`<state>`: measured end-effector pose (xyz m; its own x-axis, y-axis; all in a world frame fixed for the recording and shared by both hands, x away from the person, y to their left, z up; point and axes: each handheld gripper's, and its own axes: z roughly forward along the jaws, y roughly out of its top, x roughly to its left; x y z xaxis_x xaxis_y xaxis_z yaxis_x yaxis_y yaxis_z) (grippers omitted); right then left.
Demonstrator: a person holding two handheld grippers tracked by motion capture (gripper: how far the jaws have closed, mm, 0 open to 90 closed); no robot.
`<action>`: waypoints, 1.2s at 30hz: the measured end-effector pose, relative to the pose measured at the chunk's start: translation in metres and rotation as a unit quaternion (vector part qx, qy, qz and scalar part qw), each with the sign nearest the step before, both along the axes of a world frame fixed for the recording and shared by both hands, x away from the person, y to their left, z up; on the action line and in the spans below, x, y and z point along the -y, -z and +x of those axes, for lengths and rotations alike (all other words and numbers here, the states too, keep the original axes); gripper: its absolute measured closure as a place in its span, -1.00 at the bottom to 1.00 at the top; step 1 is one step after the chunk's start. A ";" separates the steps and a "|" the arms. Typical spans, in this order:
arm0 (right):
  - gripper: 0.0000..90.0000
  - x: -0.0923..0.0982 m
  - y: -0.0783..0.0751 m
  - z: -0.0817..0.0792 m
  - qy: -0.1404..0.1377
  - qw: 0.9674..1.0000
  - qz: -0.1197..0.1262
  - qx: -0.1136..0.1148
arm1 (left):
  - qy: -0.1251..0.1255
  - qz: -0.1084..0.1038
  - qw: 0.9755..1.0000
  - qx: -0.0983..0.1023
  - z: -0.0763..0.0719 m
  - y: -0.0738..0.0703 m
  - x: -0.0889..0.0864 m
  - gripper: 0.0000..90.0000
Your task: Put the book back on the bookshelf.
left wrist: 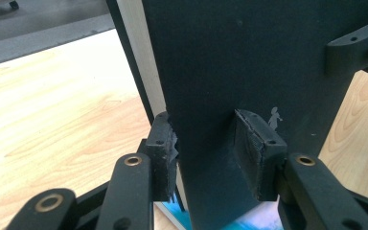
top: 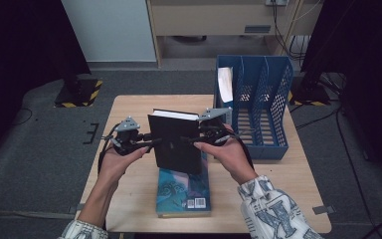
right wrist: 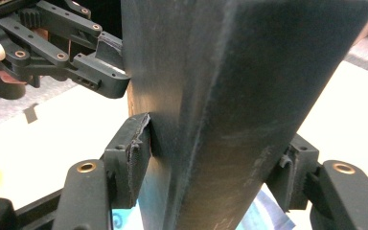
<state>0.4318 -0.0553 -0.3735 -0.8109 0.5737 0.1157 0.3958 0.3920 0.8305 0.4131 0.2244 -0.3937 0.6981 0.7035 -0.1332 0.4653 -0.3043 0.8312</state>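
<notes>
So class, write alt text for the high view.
Two hand-held grippers, left and right, clamp a black book upright above a teal book lying on a wooden table. A blue file rack stands at the table's far right.

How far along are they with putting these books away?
Early on, it seems. Done: the blue file rack already holds a white item in its left slot. In hand: the black book stands upright, clamped by the left gripper and the right gripper. Left: probably moving it into the rack, then the teal book lying flat on the table.
</notes>
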 end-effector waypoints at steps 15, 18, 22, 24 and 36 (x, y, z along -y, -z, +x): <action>-0.14 0.013 0.012 -0.013 0.010 1.000 -0.003 0.011 | 0.007 0.005 1.000 0.014 -0.009 0.005 0.013 0.30; -0.12 0.016 0.014 -0.017 0.009 1.000 0.003 0.015 | 0.003 0.007 1.000 0.013 -0.010 0.005 0.014 0.26; -0.06 0.013 0.013 -0.020 0.007 1.000 0.004 0.016 | -0.003 -0.003 1.000 0.009 -0.009 0.008 0.011 0.18; -0.04 0.013 0.012 -0.021 0.005 1.000 0.005 0.015 | -0.006 -0.006 1.000 0.010 -0.008 0.009 0.010 0.16; 0.09 0.001 0.010 -0.035 0.004 1.000 0.003 0.025 | -0.025 -0.015 0.999 0.016 -0.010 0.011 0.005 0.03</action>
<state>0.3969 -0.0567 -0.3840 -0.8106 0.5803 0.0782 0.3572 0.3843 0.8513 0.4028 0.2199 -0.4044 0.6665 0.7337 -0.1323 0.4517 -0.2562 0.8546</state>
